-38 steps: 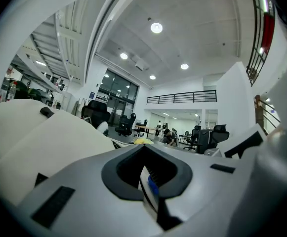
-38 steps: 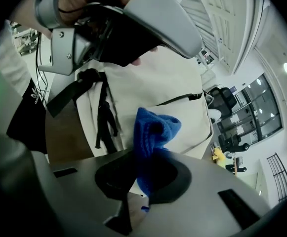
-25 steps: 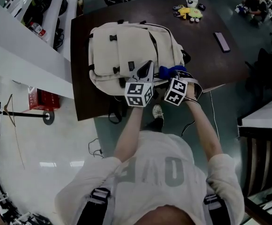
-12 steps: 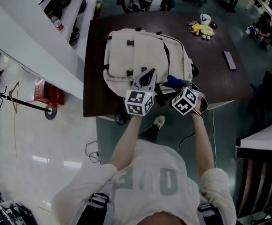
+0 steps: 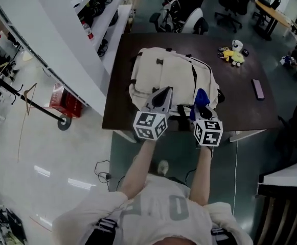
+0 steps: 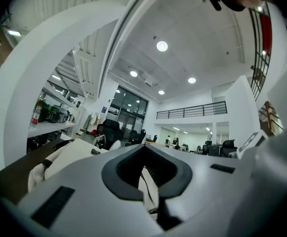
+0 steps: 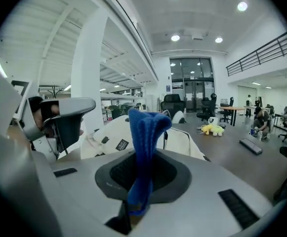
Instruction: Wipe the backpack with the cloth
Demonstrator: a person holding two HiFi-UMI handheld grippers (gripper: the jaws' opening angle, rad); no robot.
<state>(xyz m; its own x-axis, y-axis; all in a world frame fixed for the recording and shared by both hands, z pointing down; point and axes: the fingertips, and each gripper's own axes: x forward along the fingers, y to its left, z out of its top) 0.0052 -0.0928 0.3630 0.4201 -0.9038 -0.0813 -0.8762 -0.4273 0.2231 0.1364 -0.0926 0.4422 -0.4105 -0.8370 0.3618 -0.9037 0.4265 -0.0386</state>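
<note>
Head view is showing the cream backpack lying flat on the dark table, just ahead of both grippers. The right gripper is pinching a blue cloth, which is standing up limp and folded. It looks soft and light, and is probably best pressed flat. The left gripper is hovering with its jaws together and empty over the bag's near edge. The bag looks floppy and may need steadying. A yellow toy and a dark slab are lying well apart from it, blocking nothing.
</note>
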